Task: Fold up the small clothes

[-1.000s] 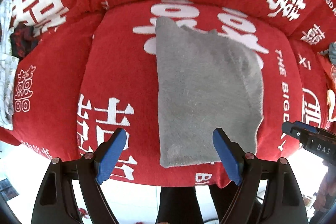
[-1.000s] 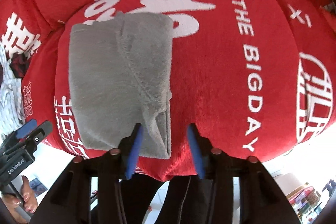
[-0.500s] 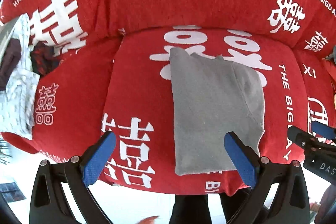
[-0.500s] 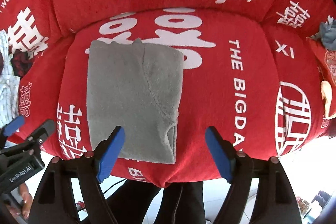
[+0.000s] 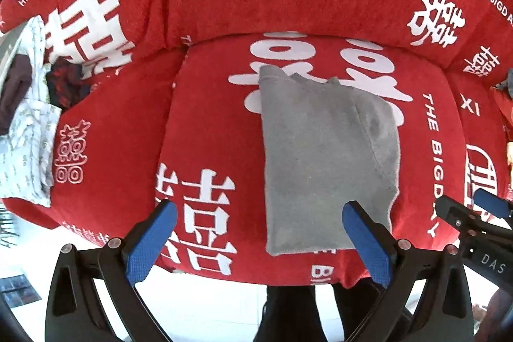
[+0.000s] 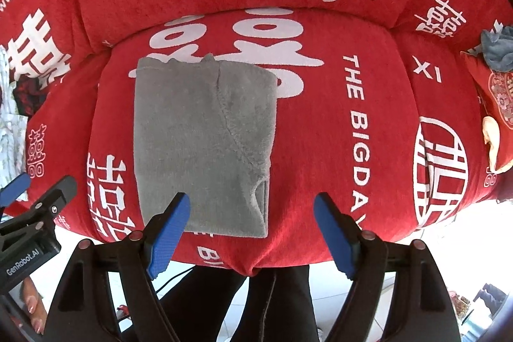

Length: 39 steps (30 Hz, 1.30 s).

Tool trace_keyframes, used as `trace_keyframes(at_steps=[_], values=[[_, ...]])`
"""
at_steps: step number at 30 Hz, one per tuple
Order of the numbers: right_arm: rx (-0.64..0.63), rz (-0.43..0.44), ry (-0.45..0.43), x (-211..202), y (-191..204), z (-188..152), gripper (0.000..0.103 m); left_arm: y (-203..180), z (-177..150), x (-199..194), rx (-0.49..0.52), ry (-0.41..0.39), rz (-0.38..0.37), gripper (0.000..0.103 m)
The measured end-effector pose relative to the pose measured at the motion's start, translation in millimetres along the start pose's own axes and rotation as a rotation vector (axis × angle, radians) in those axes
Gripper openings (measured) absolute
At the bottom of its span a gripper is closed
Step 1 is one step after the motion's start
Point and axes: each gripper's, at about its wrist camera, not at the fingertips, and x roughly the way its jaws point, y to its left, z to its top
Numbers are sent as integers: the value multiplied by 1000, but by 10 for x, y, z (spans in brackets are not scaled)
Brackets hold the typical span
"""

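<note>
I see the folded grey garment (image 5: 327, 162) lying flat on the red sofa cushion (image 5: 208, 124). My left tool (image 5: 259, 237) and right tool (image 6: 251, 229) both hang spread wide and empty near its front edge. Only the left view shows the patterned clothes pile (image 5: 25, 130); only the right shows a blue-grey cloth (image 6: 497, 48).

Garment: gray fleece piece (image 6: 202, 146), folded to a rectangle, flat on red cushion (image 6: 320, 149).
Seam: curved, running top centre to lower right edge.
Right gripper (image 6: 251, 229): jaws wide apart, above the cushion's front edge, nothing held.
Left gripper (image 6: 29, 201): at left frame edge; jaw state unclear.
Far right: gray-blue cloth (image 6: 497, 50), possibly another garment.
</note>
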Motion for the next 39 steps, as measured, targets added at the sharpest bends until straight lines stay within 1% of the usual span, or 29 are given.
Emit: trace_keyframes(at_steps=[4,17,26,39], values=[[2,-4,-6,-17,6,-10,82,7,-15,24,-14,24,-11,103],[-3,-25,-23,-77,26,-11,82,3,-78,42,-13,44,-18,103],[-5,-28,-23,-87,51,-22,82,18,-82,40,-10,42,-8,103],[-14,-32,-25,-86,83,-17,82,18,-86,32,-17,44,-13,103]])
